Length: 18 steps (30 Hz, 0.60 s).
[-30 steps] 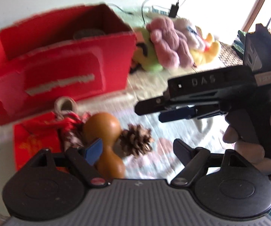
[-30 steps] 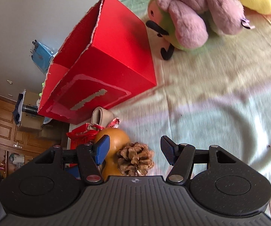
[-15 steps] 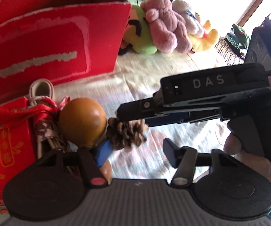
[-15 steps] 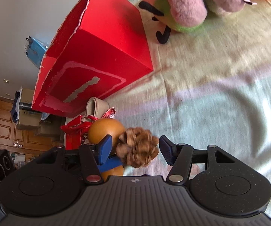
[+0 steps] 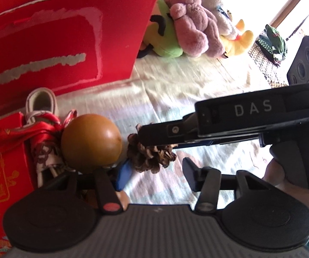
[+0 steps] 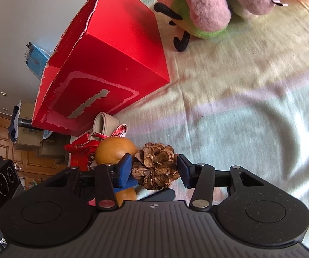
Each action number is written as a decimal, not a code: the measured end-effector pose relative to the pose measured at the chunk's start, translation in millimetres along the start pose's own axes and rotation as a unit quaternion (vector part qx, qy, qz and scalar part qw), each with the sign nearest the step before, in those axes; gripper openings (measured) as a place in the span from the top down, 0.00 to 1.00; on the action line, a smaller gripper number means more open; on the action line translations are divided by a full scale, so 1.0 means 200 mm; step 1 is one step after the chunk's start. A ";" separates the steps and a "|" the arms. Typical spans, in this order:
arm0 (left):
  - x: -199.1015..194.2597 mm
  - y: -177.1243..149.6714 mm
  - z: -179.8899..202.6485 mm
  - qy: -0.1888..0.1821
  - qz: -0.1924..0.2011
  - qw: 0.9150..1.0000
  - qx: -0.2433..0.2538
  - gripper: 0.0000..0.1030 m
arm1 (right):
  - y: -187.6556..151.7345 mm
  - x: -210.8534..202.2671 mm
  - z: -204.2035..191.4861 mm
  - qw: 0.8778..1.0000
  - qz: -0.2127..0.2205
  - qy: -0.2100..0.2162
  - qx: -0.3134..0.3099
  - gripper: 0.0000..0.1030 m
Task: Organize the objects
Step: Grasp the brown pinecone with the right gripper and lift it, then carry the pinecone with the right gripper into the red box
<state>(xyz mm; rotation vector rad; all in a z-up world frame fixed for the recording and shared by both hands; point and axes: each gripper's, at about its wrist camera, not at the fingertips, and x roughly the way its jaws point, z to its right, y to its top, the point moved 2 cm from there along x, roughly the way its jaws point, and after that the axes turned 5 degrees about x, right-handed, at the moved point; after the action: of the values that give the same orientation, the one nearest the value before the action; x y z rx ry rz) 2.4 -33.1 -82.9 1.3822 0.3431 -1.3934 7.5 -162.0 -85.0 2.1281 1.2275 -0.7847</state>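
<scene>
A: What is seen, from the largest thing down?

B: A red box (image 6: 102,64), open at the top, is set at the far left on a pale bedsheet (image 6: 251,107). A heap of plush toys (image 6: 208,6) is piled to its right, farther off. Nearer, a gourd (image 6: 114,151) is found at the left, and a pine cone (image 6: 155,168) just beside it on the right.

A: How is the right gripper (image 6: 154,171) placed?

B: It is brought straight over the pine cone, which is framed between its jaws. The jaws have just been closing. The left pad appears to be met by the scales, while on the right side contact cannot be told for sure, so a firm grip is not yet claimed.

A: And the left gripper (image 5: 153,174)?

B: Its jaws have also just been closing, yet they are kept apart with nothing clamped. The left finger (image 5: 123,174) is laid against the narrow waist of the gourd; the other finger is over bare sheet.

A: Which relation is the coming move turned on?

B: The pine cone is judged to be served by the right hand, being centred there, and only off to one side of the left gripper. The gourd's long axis is run near to far, its big bulb on the far end. The box lies farther off and to the left, so a lift and a carry that way would be called for.
</scene>
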 end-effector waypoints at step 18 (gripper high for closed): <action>-0.26 0.17 0.07 -0.033 0.072 0.996 0.049 0.56 | 0.04 -0.29 -0.26 0.993 0.105 0.030 -0.039 0.52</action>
<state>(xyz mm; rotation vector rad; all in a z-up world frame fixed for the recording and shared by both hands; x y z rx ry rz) 9.2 -32.4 -20.0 1.4078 0.1305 -1.3488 0.5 -161.9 -6.9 2.1863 1.0262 -0.5761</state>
